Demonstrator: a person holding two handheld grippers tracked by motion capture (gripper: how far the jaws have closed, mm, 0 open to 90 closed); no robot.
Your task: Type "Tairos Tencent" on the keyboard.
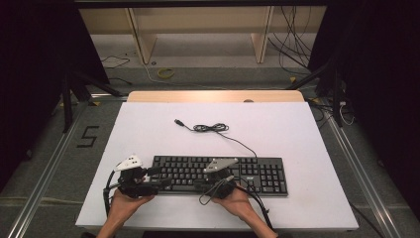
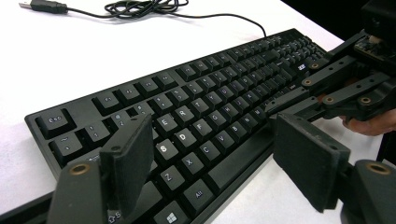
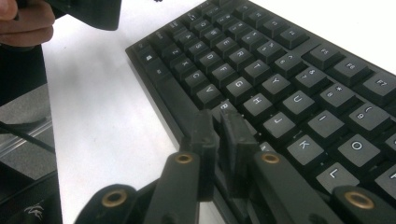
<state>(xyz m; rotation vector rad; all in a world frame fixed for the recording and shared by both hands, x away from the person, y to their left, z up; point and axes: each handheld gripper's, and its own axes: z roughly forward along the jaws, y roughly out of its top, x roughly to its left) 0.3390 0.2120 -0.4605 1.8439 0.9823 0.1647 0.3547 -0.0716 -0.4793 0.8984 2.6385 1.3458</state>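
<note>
High view: black keyboard (image 1: pixel 220 174) sits near the front edge of the white table (image 1: pixel 297 129), left gripper (image 1: pixel 148 178) at its left end, right gripper (image 1: pixel 218 186) at the front edge mid-board; its USB cable (image 1: pixel 210 128) lies loose behind. Left gripper view: left gripper (image 2: pixel 210 163) spread wide, empty, straddling the lower-left keys, so closing now risks clamping keycaps and popping one. Right gripper view: right gripper (image 3: pixel 224 140) nearly clenched, nothing between, tips at the space bar (image 3: pixel 187 116) near B; off-centre push hits neighbouring keys.
</note>
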